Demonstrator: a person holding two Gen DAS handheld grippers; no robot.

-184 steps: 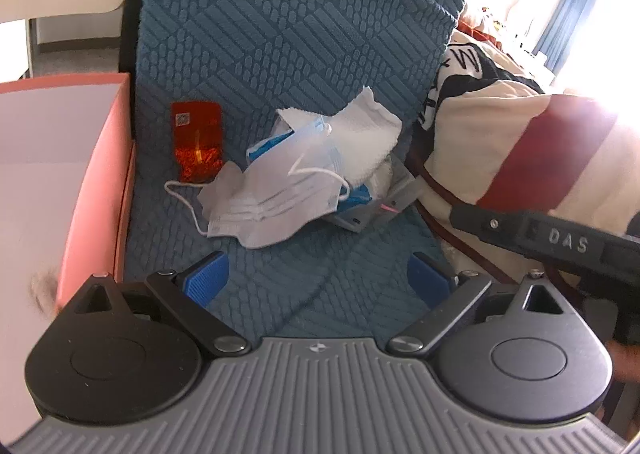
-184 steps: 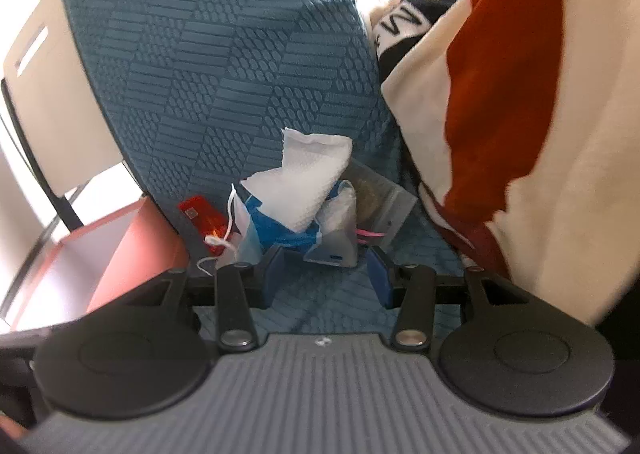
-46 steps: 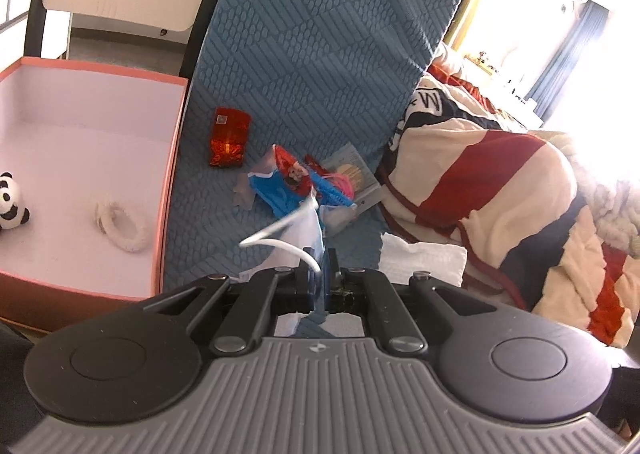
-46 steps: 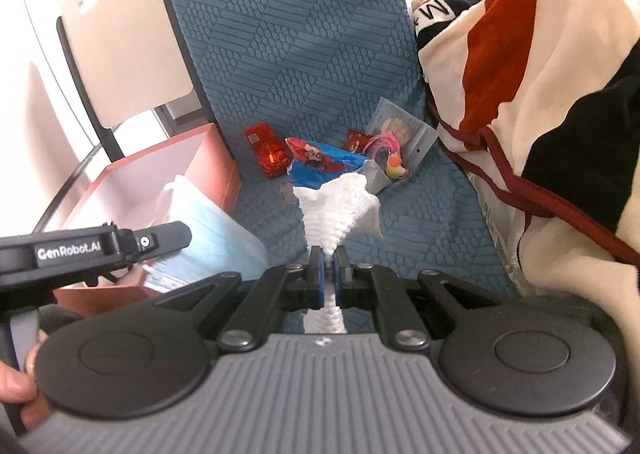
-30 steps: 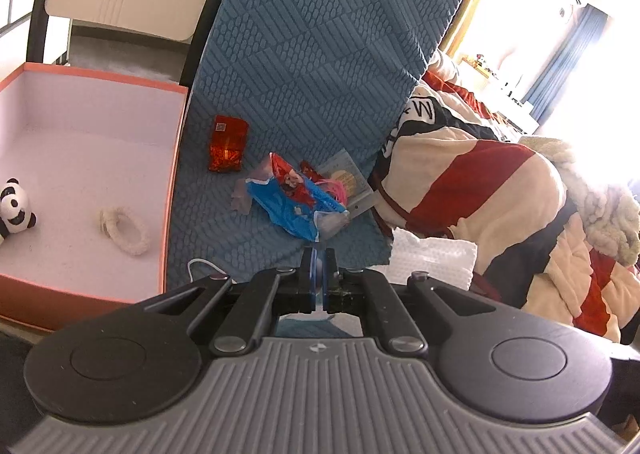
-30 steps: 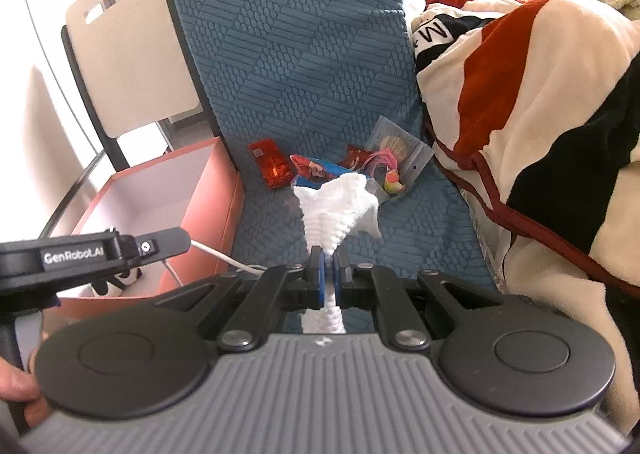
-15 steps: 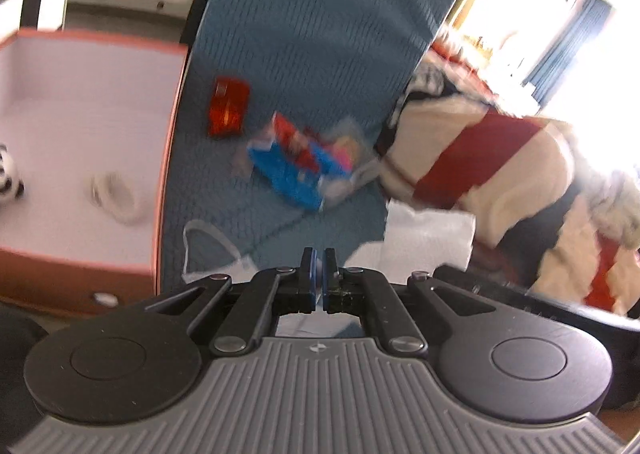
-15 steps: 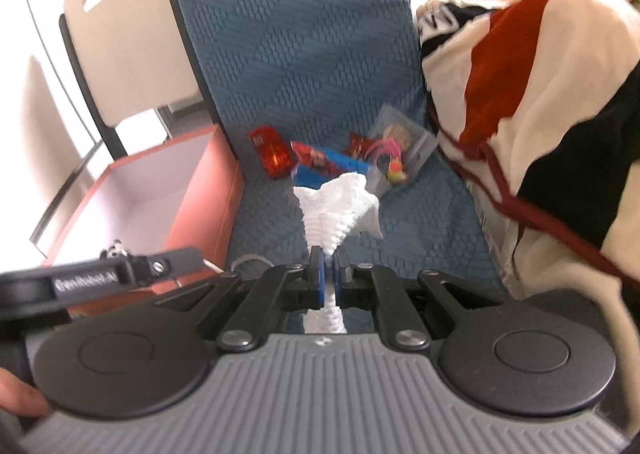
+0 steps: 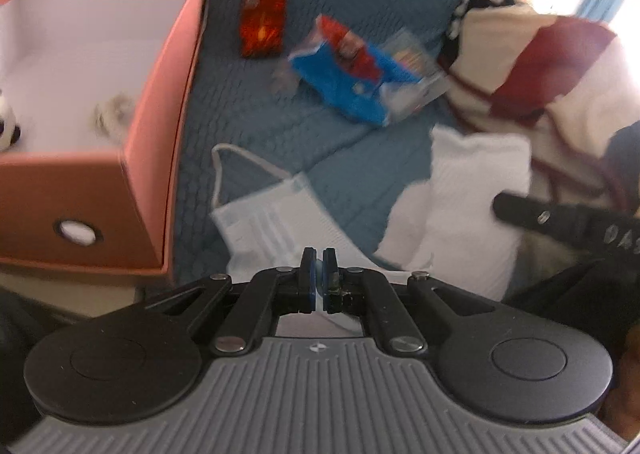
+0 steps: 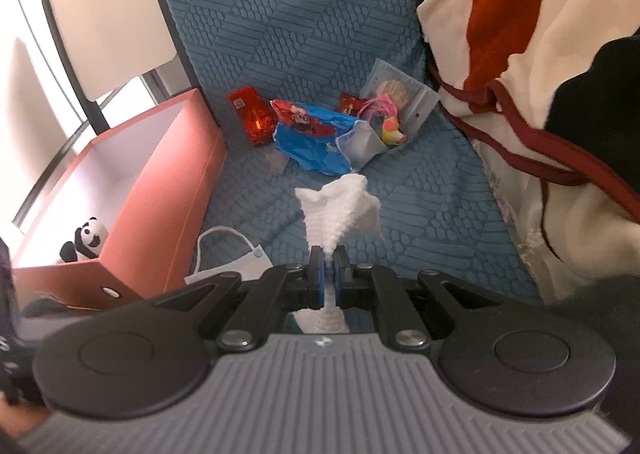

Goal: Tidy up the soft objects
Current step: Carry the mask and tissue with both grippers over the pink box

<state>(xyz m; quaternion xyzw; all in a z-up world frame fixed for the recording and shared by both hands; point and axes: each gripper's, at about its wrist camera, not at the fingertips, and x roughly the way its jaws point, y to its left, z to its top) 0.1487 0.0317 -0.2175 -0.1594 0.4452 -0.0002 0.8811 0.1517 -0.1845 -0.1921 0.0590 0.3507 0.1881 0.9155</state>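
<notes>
Progress, judged from layout: partway. Already inside the salmon-pink box: a small panda plush at the near left corner and a pale fuzzy ring, blurred in the left wrist view. Not yet boxed: a face mask and a white knitted cloth, both lifted and in transit. Unsorted on the blue textured mat: red foil packet, blue-and-red snack bag, clear sachet with a pink-and-yellow toy. These look like wrappers, not soft goods; likely to remain.

Left tongs: together, clamped on the near edge of the face mask. Mask hangs forward of the tips, pleated, pale blue-white, one ear loop arching toward the box's near right corner. Touching the mat or held clear: cannot tell.

Right tongs: together, pinching the white knitted cloth at a gathered neck. Cloth fans upward beyond the tips and trails below them; ribbed, limp, bright white. In the left wrist view it reads as a broad folded sheet right of the mask, beside the striped blanket.

Box sits left of the mat, well left of the cloth, nearer the mask. Left wrist view motion-blurred; fine detail unreliable.
</notes>
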